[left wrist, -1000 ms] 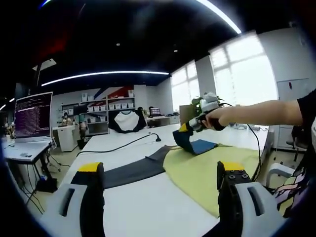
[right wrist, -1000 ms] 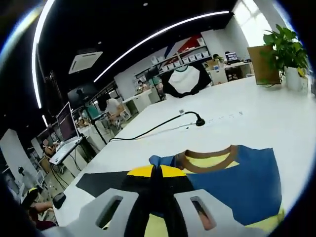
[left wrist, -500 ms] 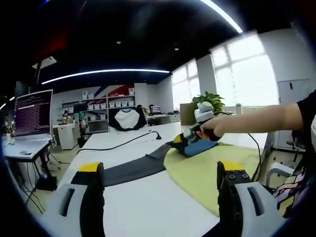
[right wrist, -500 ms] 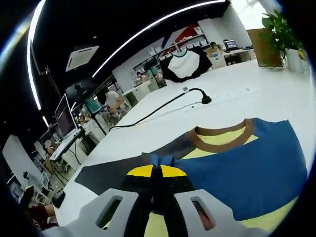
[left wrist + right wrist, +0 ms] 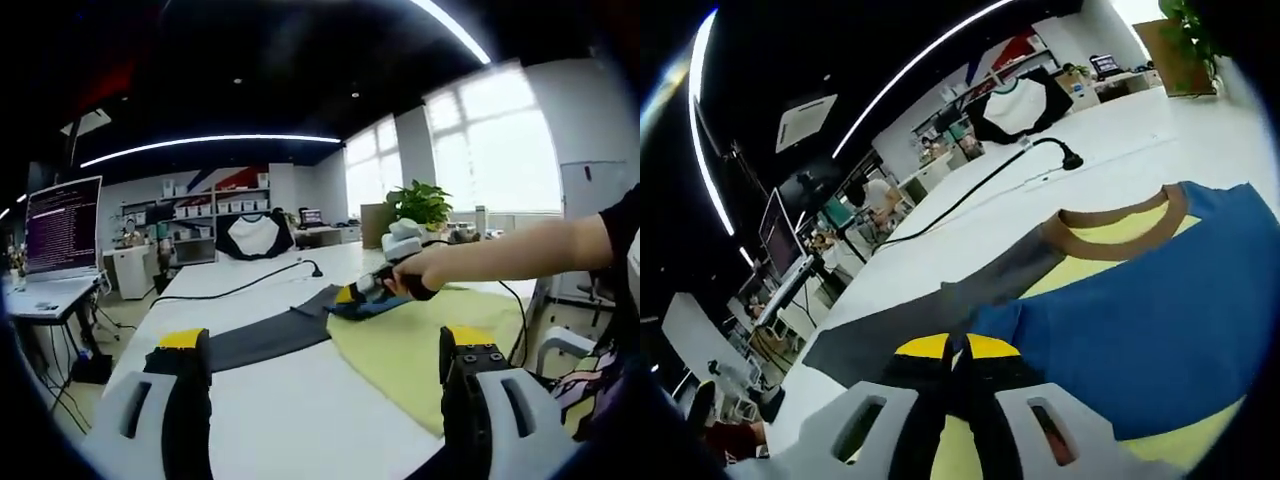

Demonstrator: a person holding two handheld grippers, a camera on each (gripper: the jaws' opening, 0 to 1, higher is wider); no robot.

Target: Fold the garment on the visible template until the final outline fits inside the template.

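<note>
A yellow T-shirt (image 5: 430,345) with a blue top part lies on a dark grey template (image 5: 265,343) on the white table (image 5: 300,405). In the right gripper view the blue part (image 5: 1150,330) and the brown collar (image 5: 1110,225) spread ahead of the jaws. My right gripper (image 5: 952,358) is shut on the blue sleeve edge, low over the template (image 5: 890,335). That same right gripper (image 5: 352,294), held by a person's hand, presses the blue fabric down in the left gripper view. My left gripper (image 5: 325,360) stands open above the table with nothing between its fingers.
A black cable (image 5: 240,290) with a small stand runs across the far table. A potted plant (image 5: 418,203) stands at the back right. A monitor (image 5: 62,228) on a desk is at the left. A black-and-white shirt (image 5: 253,238) hangs by the shelves.
The right gripper has carried the blue sleeve leftward and down, from raised above the shirt to nearly on the template. The left gripper has stayed open and still.
</note>
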